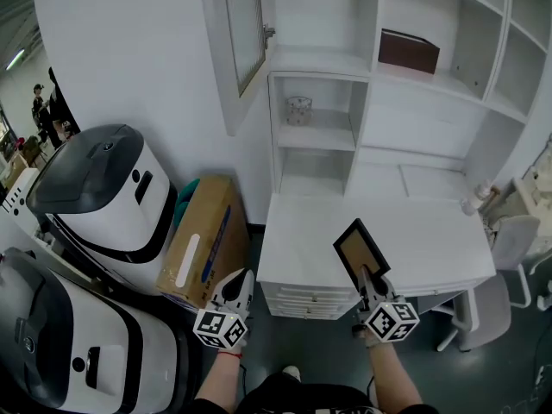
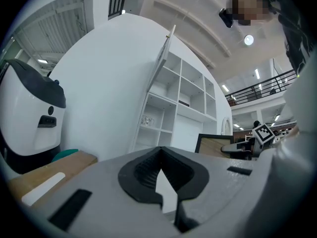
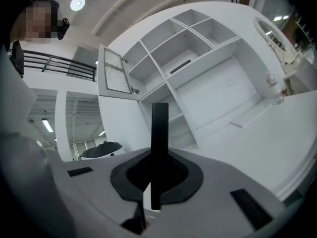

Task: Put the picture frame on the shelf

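Observation:
The picture frame [image 1: 361, 250], black-rimmed with a tan face, is tilted above the front edge of the white desk [image 1: 431, 244]. My right gripper [image 1: 367, 280] is shut on its lower edge. In the right gripper view the frame [image 3: 159, 133] stands edge-on between the jaws of the right gripper [image 3: 152, 195]. The white shelf unit [image 1: 316, 138] rises behind the desk. My left gripper [image 1: 241, 279] hangs left of the desk, shut with nothing in it. From the left gripper [image 2: 166, 195] the frame [image 2: 217, 144] shows at the right.
A brown box [image 1: 409, 50] lies on an upper shelf, and a small glass object [image 1: 298, 109] stands in a lower compartment. A cabinet door [image 1: 245, 26] hangs open. A cardboard box [image 1: 203, 241] and two white-and-grey machines [image 1: 102, 195] stand left. A chair [image 1: 511, 241] is at right.

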A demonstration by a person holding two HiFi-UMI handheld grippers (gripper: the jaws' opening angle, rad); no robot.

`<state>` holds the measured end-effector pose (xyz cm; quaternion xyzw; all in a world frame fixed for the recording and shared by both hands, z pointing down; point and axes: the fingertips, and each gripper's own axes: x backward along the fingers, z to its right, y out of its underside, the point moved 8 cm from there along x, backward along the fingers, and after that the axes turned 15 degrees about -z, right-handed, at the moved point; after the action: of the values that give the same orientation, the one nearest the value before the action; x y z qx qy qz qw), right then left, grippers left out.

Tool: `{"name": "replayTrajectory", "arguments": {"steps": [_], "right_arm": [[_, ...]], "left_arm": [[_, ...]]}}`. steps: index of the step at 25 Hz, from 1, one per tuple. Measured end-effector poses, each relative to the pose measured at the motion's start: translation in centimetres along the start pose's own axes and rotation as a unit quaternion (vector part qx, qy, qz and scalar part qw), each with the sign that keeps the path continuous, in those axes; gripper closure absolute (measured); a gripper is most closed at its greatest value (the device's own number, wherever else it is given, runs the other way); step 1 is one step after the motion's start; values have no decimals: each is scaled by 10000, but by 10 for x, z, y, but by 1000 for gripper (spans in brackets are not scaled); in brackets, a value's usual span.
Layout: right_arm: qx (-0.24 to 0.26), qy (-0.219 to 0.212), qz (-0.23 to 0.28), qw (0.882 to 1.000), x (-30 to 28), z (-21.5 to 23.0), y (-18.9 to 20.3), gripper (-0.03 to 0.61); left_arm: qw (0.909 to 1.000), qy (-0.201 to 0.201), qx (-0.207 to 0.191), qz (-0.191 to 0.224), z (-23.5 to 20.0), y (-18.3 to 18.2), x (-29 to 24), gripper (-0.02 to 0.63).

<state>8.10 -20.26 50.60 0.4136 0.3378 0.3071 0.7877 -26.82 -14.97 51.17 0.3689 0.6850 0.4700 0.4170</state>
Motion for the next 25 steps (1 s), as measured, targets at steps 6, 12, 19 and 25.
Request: {"name": "replayTrajectory", "arguments": {"steps": [6, 12, 19, 25], "right_arm": [[-67, 79, 75, 9999, -24, 0, -15, 565], [-99, 92, 129, 9998, -48, 10, -30, 565], [-106, 29, 255, 9996, -83, 24, -56, 565], [-28, -50, 343, 9994, -119, 32, -84, 565]], "left_arm": [[9998, 169, 26, -43, -15, -5, -26, 609], [9996, 276, 65, -81, -20, -8, -52, 609], [9996, 280, -25, -58, -33, -24, -87, 609], [9995, 293, -136, 30, -47, -50, -124, 610]]}}
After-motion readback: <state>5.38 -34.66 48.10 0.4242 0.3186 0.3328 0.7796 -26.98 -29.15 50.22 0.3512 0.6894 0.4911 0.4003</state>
